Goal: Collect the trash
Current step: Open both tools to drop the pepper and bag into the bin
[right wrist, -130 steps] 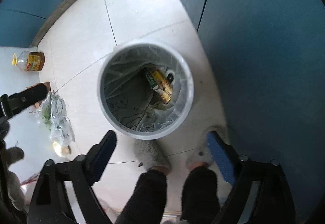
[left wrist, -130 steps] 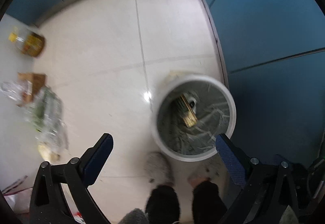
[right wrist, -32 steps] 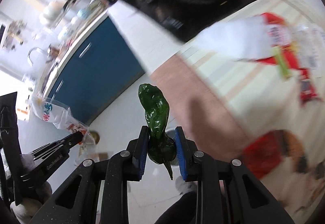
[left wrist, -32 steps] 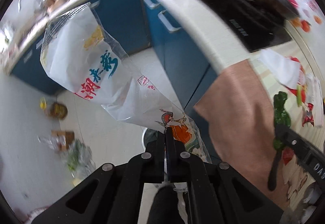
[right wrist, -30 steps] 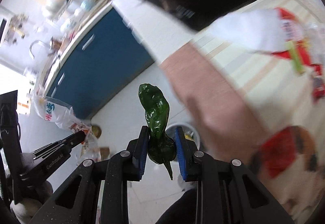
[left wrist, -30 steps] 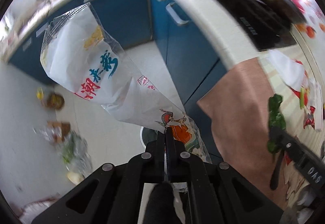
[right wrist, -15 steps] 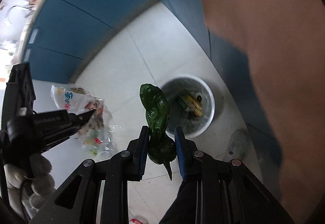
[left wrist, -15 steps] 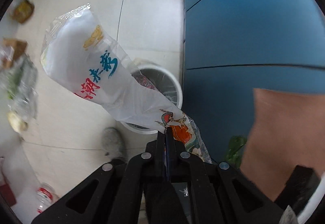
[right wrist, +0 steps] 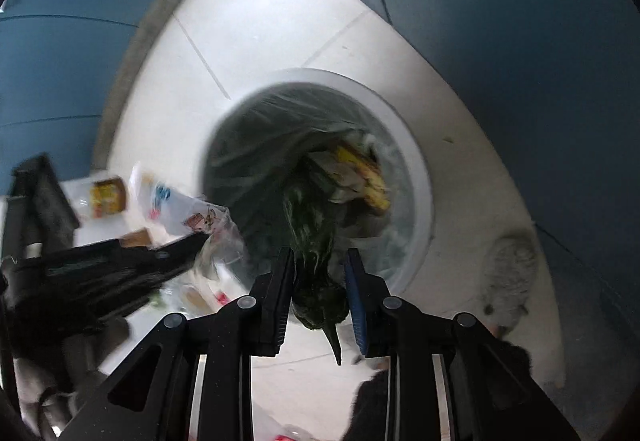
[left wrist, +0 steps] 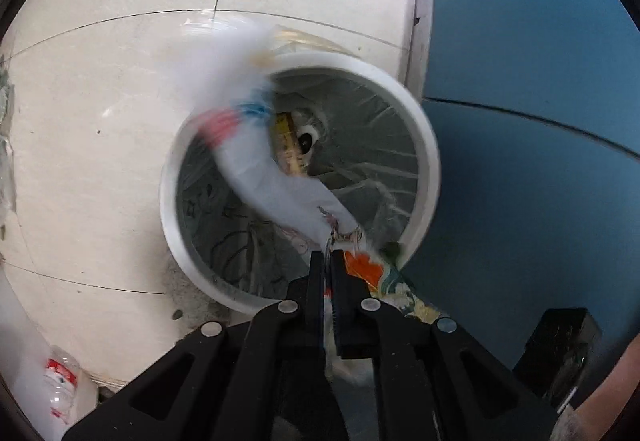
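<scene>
My left gripper [left wrist: 328,261] is shut on the corner of a white printed plastic bag [left wrist: 276,177], which hangs blurred over the open white trash bin [left wrist: 428,161]. The bin has a clear liner and holds a yellow package [left wrist: 286,145]. My right gripper [right wrist: 320,269] is shut on a dark green pepper [right wrist: 312,241], held above the near rim of the same bin [right wrist: 416,169]. The left gripper [right wrist: 176,253] with the bag [right wrist: 188,209] shows at the left of the right wrist view.
Blue cabinet fronts [left wrist: 540,81] stand right beside the bin. A plastic bottle [left wrist: 60,381] lies on the pale tiled floor at lower left. A grey slipper [right wrist: 508,273] is right of the bin. Loose packaging [right wrist: 106,197] lies on the floor to the left.
Both grippers have swung down from the counter to just over the bin, each still holding its item. The bag now swings over the bin's opening and the pepper is closer to it.
</scene>
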### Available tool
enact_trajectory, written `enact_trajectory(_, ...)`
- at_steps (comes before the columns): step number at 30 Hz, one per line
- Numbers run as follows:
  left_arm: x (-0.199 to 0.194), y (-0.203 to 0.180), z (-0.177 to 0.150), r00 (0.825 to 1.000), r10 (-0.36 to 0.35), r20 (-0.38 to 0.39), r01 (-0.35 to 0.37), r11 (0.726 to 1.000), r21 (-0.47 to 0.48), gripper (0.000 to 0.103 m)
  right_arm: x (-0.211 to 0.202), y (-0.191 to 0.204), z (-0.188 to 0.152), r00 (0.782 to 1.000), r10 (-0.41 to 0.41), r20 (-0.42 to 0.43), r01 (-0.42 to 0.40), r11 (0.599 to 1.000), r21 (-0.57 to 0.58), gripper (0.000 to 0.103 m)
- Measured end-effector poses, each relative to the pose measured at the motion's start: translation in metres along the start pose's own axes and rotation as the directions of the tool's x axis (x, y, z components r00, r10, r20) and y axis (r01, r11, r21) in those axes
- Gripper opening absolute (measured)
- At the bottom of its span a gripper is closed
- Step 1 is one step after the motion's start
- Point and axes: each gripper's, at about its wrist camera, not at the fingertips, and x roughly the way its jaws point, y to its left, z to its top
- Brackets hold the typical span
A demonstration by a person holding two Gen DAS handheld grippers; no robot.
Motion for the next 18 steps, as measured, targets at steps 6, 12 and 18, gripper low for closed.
enact_trajectory(6, -0.04, -0.015, -0.018, 0.985, 0.106, 0.135, -0.118, 0.989, 0.088, 0.103, -0.033, -0.008, 0.001, 0.999, -0.032, 0.039, 0.032, 0.999, -0.003, 0.065)
enact_trajectory(12, -0.127, -0.027, -0.063, 0.9, 0.275, 0.339, -0.333, 0.934, 0.128, 0.103, -0.094, 0.025, -0.013, 0.974, -0.199, 0.104, 0.209, 0.973, -0.096, 0.094)
enact_trajectory(18, -0.217, -0.027, -0.112, 0.826, 0.34, 0.45, -0.426, 0.899, 0.102, 0.103, -0.169, 0.075, -0.041, 0.942, -0.291, 0.169, 0.32, 0.93, -0.181, 0.103)
